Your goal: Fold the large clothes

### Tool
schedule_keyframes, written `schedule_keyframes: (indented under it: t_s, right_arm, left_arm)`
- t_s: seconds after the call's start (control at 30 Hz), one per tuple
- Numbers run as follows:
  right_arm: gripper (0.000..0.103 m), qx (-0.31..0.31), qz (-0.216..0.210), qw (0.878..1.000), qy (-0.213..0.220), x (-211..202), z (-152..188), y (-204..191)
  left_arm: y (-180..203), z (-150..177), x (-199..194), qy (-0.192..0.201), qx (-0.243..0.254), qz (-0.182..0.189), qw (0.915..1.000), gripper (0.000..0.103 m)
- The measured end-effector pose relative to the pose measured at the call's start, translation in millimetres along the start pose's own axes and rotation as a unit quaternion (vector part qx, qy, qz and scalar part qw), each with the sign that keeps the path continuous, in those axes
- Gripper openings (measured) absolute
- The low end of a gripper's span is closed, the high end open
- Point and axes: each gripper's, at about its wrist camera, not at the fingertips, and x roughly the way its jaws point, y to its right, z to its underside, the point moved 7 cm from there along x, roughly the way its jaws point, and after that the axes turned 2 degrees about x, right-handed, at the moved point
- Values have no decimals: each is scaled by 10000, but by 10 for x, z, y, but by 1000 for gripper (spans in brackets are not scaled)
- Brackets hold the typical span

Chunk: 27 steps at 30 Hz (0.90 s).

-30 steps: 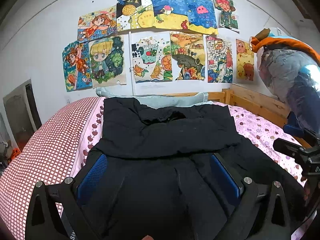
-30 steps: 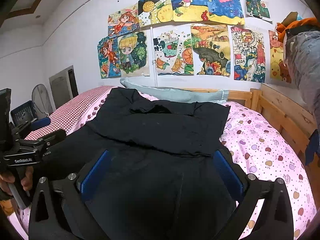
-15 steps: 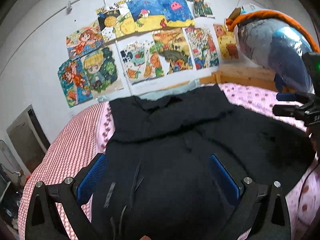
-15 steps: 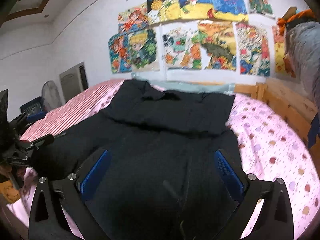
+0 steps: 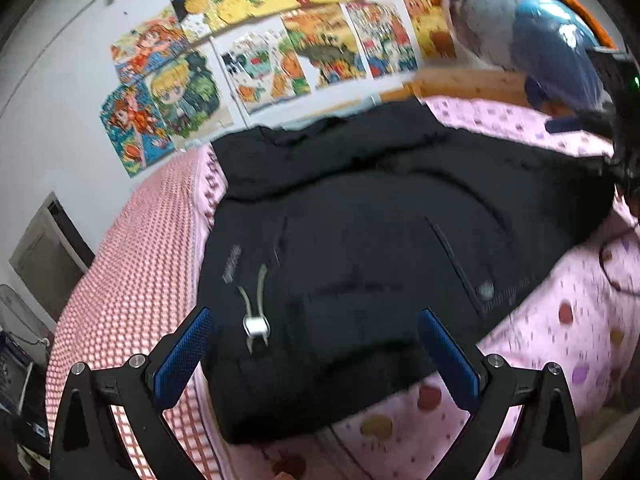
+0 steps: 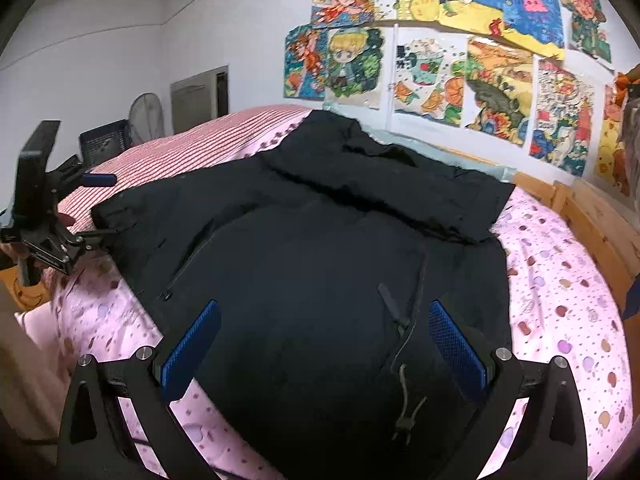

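A large black padded jacket [image 5: 360,240] lies spread on the bed, hood end toward the wall, hem toward me; it also shows in the right wrist view [image 6: 320,260]. A pale drawcord with a toggle [image 5: 255,322] lies at its hem. My left gripper [image 5: 316,344] is open and empty above the hem's left corner. My right gripper [image 6: 324,340] is open and empty above the hem's right part, near a dark drawcord [image 6: 406,412]. Each gripper appears at the edge of the other's view: the left [image 6: 52,216] and the right [image 5: 600,136].
The bed has a pink spotted sheet [image 6: 560,300] and a red checked cover [image 5: 132,264] on the left. A wooden bed frame [image 6: 600,224] runs along the right. Colourful drawings [image 6: 440,60] hang on the wall. A fan and a crate [image 6: 120,136] stand left of the bed.
Both grippers have pulled back toward the foot of the bed and apart, left tilting right and right tilting left. The jacket's hem and the sheet in front of it now show.
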Motion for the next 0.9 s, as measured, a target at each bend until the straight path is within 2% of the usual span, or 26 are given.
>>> schedule_keyframes:
  t_s: [0.2,0.43,0.67,0.9]
  right_arm:
    - [101,-513,-338,9968,-518,12,235,-96]
    - [101,-911,-467,9898,-993,-35,475,-196]
    - [101,-1389,-231,9808,-1351,-40,641,-238]
    - [101,-1923,560,9684,-1487,15,690,-272]
  left_arm:
    - [115,157,-30,-141,339,230,9991,103]
    - [222,271,48,-311,676,86,9972,103]
    - [315,346,159,-525,1113,-390,9916,103]
    - [311,336,188,-509,1111,-662,9903,103]
